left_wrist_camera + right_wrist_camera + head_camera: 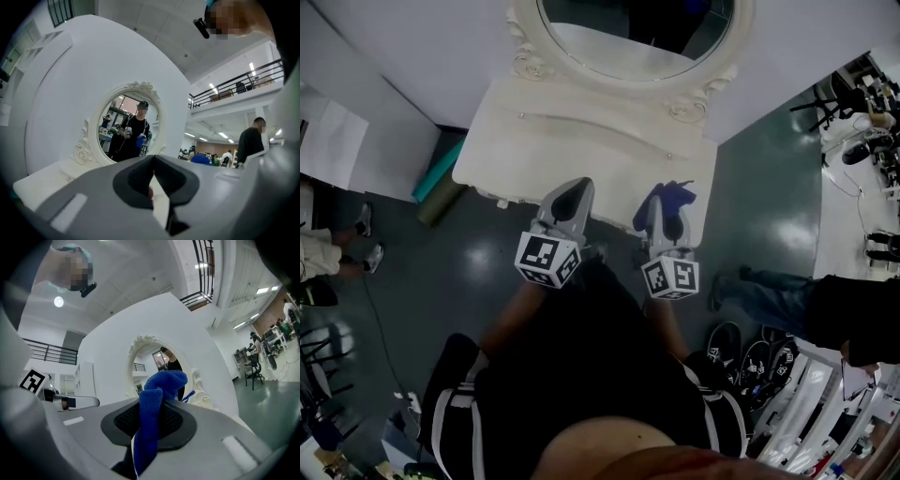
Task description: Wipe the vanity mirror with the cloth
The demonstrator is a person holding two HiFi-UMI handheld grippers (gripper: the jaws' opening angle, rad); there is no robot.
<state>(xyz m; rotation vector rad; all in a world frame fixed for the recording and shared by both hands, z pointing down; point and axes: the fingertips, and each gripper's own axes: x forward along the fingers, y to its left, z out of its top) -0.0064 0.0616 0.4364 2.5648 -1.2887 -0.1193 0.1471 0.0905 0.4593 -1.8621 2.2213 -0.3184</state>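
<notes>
The white vanity [581, 131] stands in front of me, its oval mirror [637, 33] in an ornate frame at the top of the head view. My right gripper [667, 208] hovers over the tabletop's right front part, shut on a blue cloth [677, 195]. In the right gripper view the cloth [157, 404] sticks up between the jaws, with the mirror [157, 359] beyond it. My left gripper [572, 199] is over the table's front edge, shut and holding nothing. In the left gripper view its tips [153, 161] meet below the mirror [126, 126].
A green rolled mat [441, 173] leans at the vanity's left. A person in dark clothes [811, 305] stands at the right, with shoes [741, 347] on the floor nearby. Office chairs [853, 94] are at the far right, and another person's legs [328, 253] at the left.
</notes>
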